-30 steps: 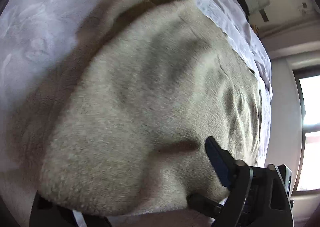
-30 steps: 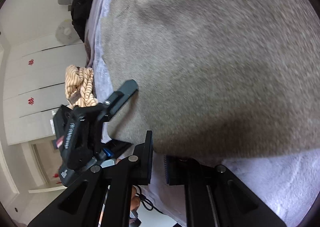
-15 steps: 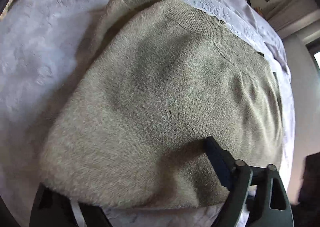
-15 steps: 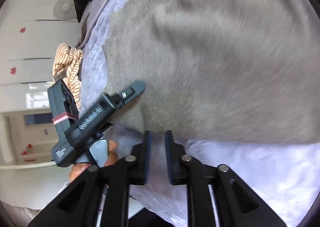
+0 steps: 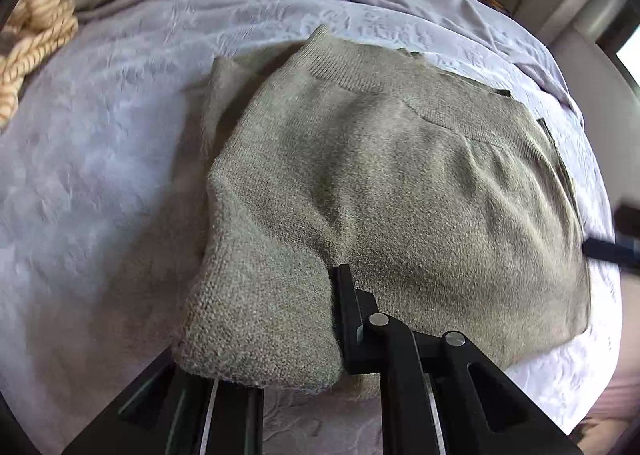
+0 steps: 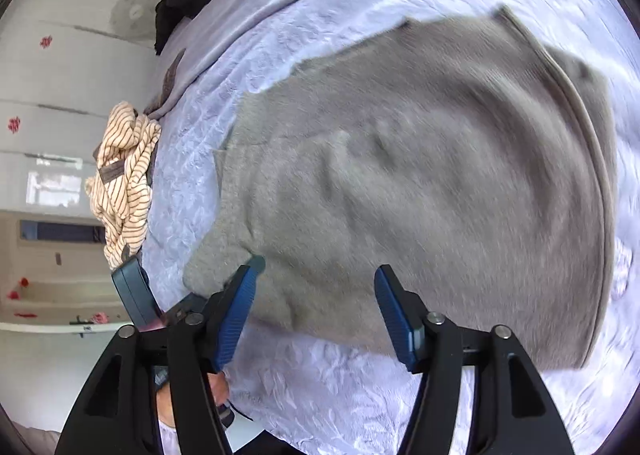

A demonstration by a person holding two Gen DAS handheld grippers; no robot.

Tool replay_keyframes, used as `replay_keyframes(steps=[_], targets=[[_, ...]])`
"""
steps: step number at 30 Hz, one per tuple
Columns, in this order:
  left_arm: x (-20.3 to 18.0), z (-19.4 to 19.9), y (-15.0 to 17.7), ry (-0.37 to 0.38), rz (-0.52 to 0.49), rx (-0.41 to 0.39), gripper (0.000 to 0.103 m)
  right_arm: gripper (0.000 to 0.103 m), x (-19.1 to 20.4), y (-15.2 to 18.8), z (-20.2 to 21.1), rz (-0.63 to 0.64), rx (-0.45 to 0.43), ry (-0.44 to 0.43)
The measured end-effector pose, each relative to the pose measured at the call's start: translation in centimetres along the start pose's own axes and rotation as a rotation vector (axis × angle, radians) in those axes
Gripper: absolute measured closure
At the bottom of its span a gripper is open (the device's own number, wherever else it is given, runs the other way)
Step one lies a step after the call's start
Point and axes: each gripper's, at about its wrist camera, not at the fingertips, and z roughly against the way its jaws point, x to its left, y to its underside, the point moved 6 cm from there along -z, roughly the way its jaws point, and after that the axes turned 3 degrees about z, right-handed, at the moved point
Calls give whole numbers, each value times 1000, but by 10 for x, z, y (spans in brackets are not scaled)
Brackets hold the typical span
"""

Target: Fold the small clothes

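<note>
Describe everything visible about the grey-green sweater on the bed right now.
The sweater is a fuzzy grey-green knit with a ribbed band along its far edge. It lies folded and mostly flat, with soft wrinkles, on the lilac bedspread. A near corner is bunched up and gripped by the left gripper. The right gripper hangs open at its near edge, touching nothing as far as can be seen. A striped garment lies apart from it.

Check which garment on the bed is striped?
The cream top bunched at the bed's edge: it has dark stripes. The grey knit sweater spread on the lavender bedspread is plain.
</note>
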Motion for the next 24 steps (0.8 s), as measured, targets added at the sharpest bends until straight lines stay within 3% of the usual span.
replay_keyframes(steps=[10,15,18,24], targets=[[-4,10,5,-48,-123,-32,88,30,71,-47,-32,210,111,46],[-18,16,12,-116,-289,-90,88,29,105,-62,-63,307,236,83],[-28,18,20,-171,-411,-131,88,22,120,-70,-85,350,335,129],[-36,19,28,-217,-522,-170,88,22,144,-79,-136,371,493,157]])
